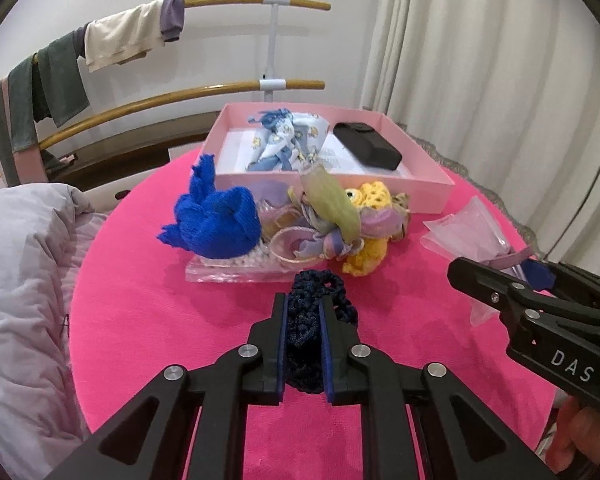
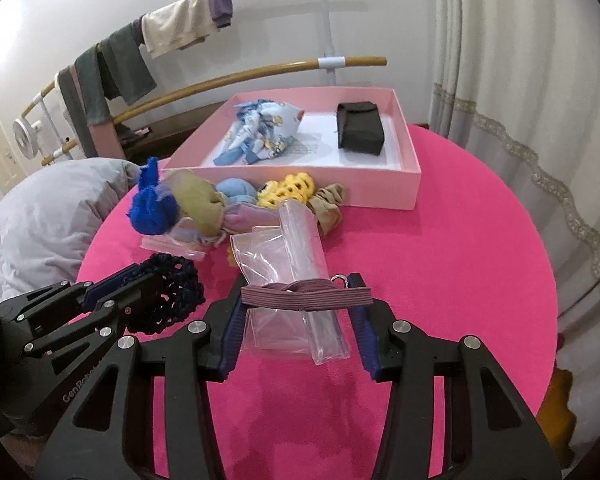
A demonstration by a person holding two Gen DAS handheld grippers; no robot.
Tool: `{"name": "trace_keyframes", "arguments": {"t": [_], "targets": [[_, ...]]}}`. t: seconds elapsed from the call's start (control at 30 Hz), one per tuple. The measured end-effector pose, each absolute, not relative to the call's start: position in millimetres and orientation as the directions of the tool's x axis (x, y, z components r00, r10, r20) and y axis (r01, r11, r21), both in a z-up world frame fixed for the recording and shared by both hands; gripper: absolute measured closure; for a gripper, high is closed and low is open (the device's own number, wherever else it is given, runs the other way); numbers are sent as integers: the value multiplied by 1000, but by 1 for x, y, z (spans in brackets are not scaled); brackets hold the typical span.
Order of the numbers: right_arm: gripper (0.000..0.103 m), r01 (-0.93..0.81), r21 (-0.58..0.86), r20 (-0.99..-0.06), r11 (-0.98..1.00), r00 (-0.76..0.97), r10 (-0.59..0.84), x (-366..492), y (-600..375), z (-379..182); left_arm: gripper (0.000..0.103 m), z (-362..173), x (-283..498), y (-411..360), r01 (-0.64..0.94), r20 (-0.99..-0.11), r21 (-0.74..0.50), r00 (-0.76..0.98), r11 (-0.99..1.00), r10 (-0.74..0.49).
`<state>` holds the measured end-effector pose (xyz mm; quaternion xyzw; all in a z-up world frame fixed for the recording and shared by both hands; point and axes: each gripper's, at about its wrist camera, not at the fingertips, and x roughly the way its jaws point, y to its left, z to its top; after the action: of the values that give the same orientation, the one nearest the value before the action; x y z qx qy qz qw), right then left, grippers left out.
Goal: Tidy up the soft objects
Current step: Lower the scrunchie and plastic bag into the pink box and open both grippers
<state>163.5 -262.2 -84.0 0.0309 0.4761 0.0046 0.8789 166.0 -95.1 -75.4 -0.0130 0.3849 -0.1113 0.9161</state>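
Near the table's front edge, the left gripper (image 1: pixel 303 312) is clamped on the limp dark crocheted scrunchie (image 1: pixel 320 296) (light, best pinched mid-band), while the right gripper (image 2: pixel 300 300) stands spread wide with a mauve elastic band (image 2: pixel 306 295) stretched over its fingers.

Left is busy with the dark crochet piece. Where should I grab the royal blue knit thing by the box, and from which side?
Take the blue knit piece by the upright tuft at its top, coming from above. That tuft stands free, while the low body leans against the scrunchie pile and lies on a clear bag. A side approach would likely drag both.
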Motion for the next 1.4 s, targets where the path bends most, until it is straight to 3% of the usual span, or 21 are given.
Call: {"name": "trace_keyframes", "arguments": {"t": [0.67, 1.1, 1.4], "targets": [[58, 23, 79, -779, 997, 626, 47, 172, -270, -33, 93, 0, 158, -95, 188, -602, -88, 772, 978, -203], [58, 21, 76, -746, 997, 664, 43, 236, -286, -2, 93, 31, 214, -96, 180, -553, -98, 808, 979, -204], [58, 44, 72, -768, 996, 640, 27, 284, -300, -10, 93, 36, 272, -111, 196, -555, -103, 802, 975, -220]]}}
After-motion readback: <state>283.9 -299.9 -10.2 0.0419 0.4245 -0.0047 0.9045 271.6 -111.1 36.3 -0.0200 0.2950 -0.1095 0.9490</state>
